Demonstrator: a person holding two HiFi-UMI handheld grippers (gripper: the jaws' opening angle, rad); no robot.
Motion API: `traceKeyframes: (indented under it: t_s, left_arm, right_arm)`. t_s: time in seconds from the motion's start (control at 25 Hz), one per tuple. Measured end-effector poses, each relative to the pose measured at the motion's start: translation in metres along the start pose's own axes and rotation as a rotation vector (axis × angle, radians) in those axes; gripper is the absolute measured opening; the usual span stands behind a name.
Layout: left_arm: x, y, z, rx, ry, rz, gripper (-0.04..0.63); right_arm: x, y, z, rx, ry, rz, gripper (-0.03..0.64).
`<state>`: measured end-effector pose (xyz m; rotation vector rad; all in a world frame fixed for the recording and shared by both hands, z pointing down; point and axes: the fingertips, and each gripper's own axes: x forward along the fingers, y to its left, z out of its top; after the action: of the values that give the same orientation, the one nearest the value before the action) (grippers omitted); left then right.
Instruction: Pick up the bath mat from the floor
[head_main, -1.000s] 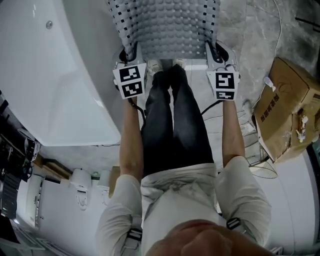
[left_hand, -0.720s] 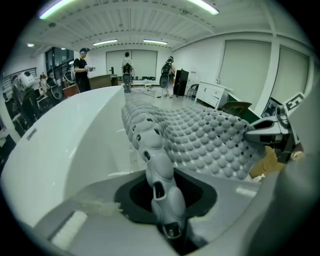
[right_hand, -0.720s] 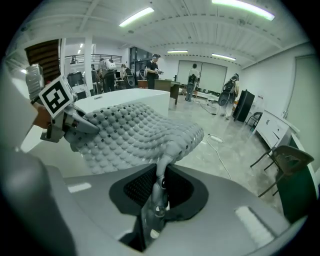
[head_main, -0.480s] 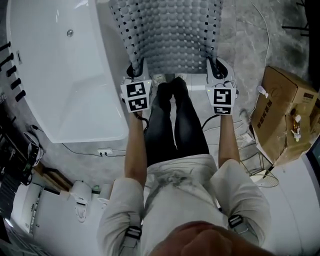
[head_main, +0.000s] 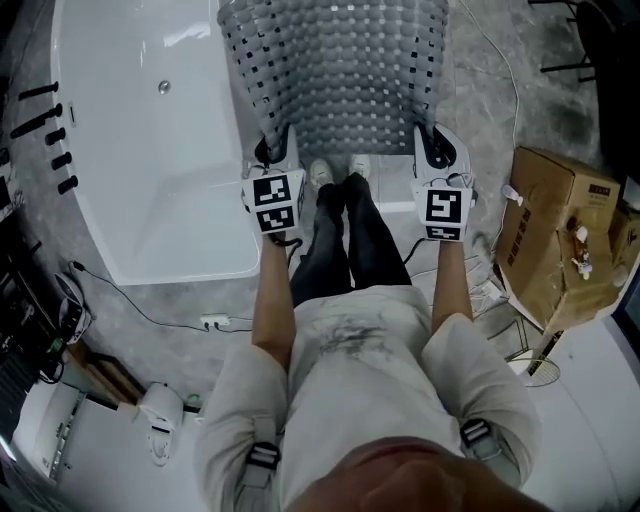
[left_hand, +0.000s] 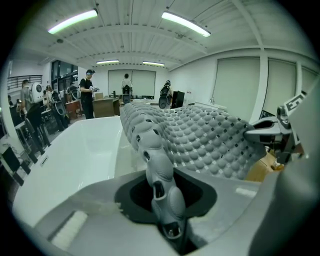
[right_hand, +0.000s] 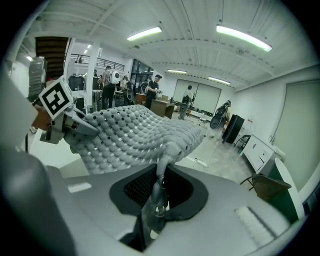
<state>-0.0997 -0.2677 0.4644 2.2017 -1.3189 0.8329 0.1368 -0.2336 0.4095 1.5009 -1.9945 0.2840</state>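
1. Pinching a fold at one near corner of the grey, nubbed bath mat (left_hand: 200, 135) in the almost-closed jaws of the left gripper (left_hand: 164, 200).
2. Clamping the other near corner the same way in the right gripper (right_hand: 156, 197), jaws nearly together on the rubber.
3. Holding the mat spread between both grippers, ahead of the person's legs (head_main: 350, 235), far edge cut off at the head view's top.
4. Standing on a grey marbled floor (head_main: 480, 90), white bathtub (head_main: 150, 150) at left, cardboard box (head_main: 555, 230) at right.
5. Looking out on a strip-lit hall with people far off.

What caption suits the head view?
Left gripper and right gripper each clamp a corner of the bath mat beside a bathtub.
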Motion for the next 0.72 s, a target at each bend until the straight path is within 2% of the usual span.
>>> traceKeyframes:
  t_s: [0.4, 0.72]
  left_arm:
    - [-0.090, 0.000, 0.100, 0.027, -0.155, -0.008, 0.086]
    - [-0.160, -0.011, 0.168, 0.064, -0.271, -0.006, 0.084]
  right_arm:
    - [-0.074, -0.020, 0.101, -0.030, -0.130, -0.050, 0.052]
    - [-0.133, -0.040, 0.162, -0.051, -0.238, -0.076, 0.052]
